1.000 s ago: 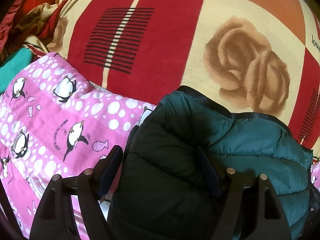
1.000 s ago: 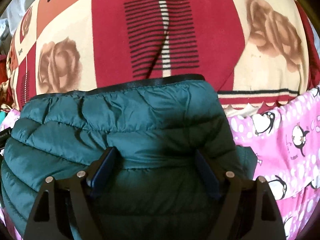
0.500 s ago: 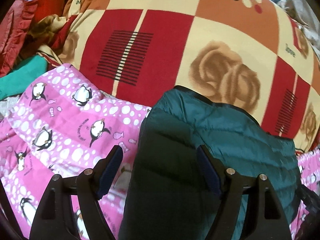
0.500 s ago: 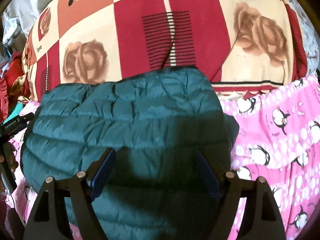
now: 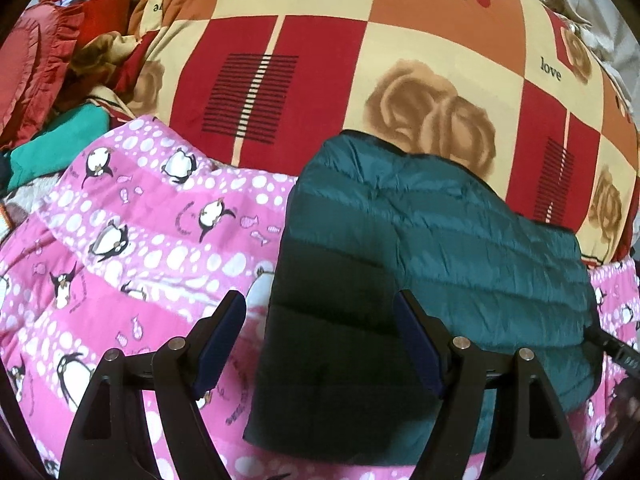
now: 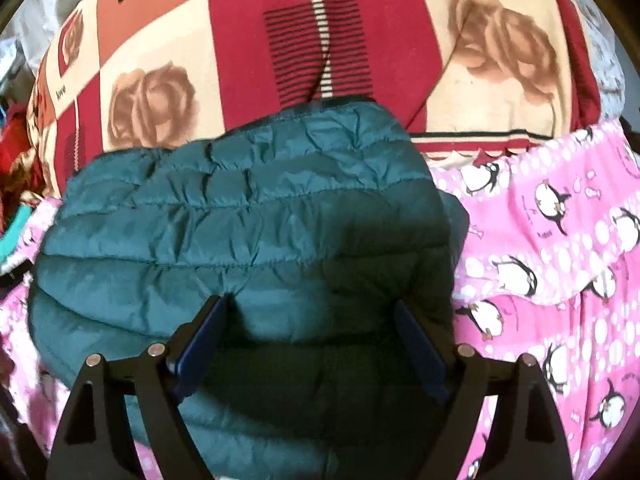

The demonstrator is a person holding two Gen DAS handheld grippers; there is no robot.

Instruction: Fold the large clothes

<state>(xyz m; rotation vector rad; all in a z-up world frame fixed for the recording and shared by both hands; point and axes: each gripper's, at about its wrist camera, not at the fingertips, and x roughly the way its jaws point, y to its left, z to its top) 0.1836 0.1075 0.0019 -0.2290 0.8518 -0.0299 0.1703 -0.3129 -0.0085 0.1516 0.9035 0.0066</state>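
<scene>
Left gripper (image 5: 320,340) wide open, holds nothing; right gripper (image 6: 310,338) opening, empty, above folded green puffer jacket (image 6: 240,240). Risk: slippery puffy fold springs apart unpinned.

The bed is covered by a checked blanket (image 5: 400,32) in red, cream and orange, with brown roses and the word "love". On the near part of the bed lies a pink penguin blanket (image 5: 132,232), with white dots; it reaches both near sides. A folded dark green quilted jacket (image 5: 420,248) lies partly on the pink blanket and partly on the checked one. At the far left corner, red and teal clothes (image 5: 52,80) are piled.
</scene>
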